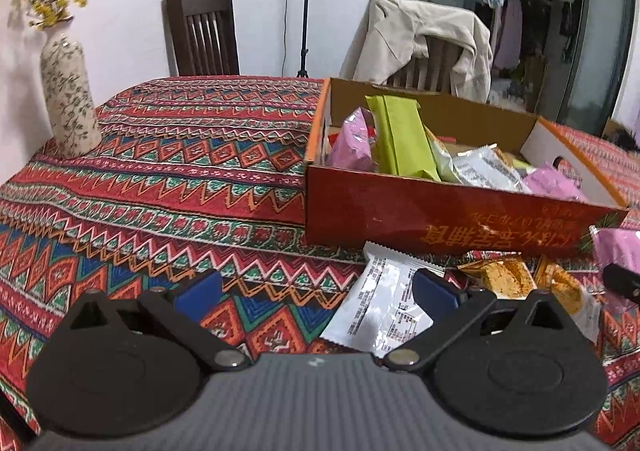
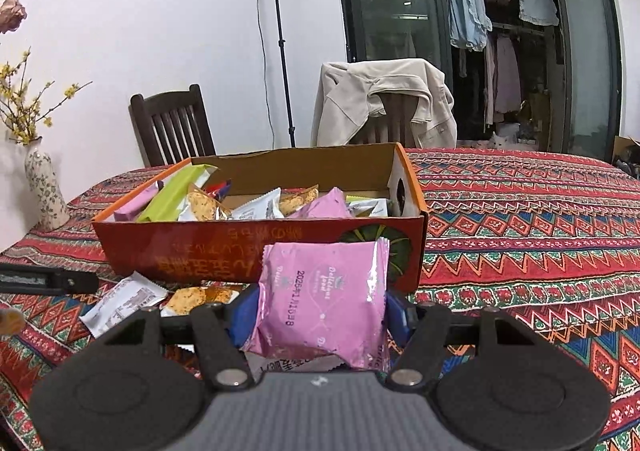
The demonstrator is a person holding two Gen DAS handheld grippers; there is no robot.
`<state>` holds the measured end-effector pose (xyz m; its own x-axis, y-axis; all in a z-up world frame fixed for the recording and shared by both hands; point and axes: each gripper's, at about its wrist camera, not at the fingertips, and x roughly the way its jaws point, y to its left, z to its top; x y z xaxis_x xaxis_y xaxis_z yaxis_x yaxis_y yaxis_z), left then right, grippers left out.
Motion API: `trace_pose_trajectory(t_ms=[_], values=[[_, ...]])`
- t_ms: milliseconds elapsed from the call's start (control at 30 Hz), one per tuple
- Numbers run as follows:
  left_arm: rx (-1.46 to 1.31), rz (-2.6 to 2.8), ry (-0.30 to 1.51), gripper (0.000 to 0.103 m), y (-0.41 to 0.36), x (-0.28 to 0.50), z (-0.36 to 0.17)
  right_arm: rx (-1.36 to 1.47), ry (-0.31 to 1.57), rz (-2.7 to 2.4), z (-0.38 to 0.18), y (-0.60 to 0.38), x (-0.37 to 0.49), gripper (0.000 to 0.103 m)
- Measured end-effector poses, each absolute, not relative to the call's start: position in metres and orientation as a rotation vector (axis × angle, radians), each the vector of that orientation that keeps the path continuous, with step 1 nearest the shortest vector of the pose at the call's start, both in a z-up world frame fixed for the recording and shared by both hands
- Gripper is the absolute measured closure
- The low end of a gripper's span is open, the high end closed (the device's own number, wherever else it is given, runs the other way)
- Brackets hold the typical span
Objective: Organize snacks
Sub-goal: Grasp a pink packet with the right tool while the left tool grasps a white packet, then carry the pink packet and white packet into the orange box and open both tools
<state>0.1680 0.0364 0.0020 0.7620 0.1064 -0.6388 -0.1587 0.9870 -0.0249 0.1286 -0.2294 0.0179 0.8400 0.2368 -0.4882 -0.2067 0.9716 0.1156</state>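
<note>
Pink snack packet [image 2: 324, 303] sat clamped between the right gripper [image 2: 320, 311] pads, just in front of the red cardboard box [image 2: 192, 247] of mixed snacks. Left gripper [image 1: 316, 289] was spread wide, holding nothing, above a white packet [image 1: 380, 307] on the patterned tablecloth [image 1: 160, 171].

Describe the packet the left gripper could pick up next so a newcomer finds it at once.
Start at the red cardboard box on the patterned tablecloth. In front of its near wall lie loose snacks; the white packet lies flat beside the open left gripper. Its neighbours are orange packets; it alone is white with black print.
</note>
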Motion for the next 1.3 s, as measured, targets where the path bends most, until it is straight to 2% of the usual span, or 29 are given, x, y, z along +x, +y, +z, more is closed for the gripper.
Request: trace_pose_trajectory(t_ms=[400, 700, 900, 967, 1033, 1067, 1300], values=[[-0.037, 0.076, 0.766, 0.0, 0.014, 0.185, -0.025, 0.063, 0.528, 0.226, 0.016, -0.231, 0.128, 0.039], [-0.022, 0.099, 0.75, 0.002, 0.013, 0.184, -0.028, 0.043, 0.535, 0.236, 0.013, -0.226, 0.128, 0.039], [-0.017, 0.09, 0.721, 0.024, 0.013, 0.179, -0.025, 0.038, 0.535, 0.236, 0.012, -0.226, 0.127, 0.039], [-0.017, 0.082, 0.714, 0.038, 0.013, 0.177, -0.024, 0.035, 0.536, 0.235, 0.011, -0.225, 0.127, 0.039], [-0.024, 0.079, 0.71, 0.042, 0.015, 0.176, -0.022, 0.03, 0.535, 0.231, 0.01, -0.225, 0.127, 0.039], [-0.03, 0.076, 0.707, 0.049, 0.015, 0.175, -0.022, 0.03, 0.533, 0.23, 0.01, -0.224, 0.127, 0.039], [-0.067, 0.03, 0.691, 0.056, 0.019, 0.171, -0.018, 0.016, 0.509, 0.229, 0.011, -0.223, 0.124, 0.039]])
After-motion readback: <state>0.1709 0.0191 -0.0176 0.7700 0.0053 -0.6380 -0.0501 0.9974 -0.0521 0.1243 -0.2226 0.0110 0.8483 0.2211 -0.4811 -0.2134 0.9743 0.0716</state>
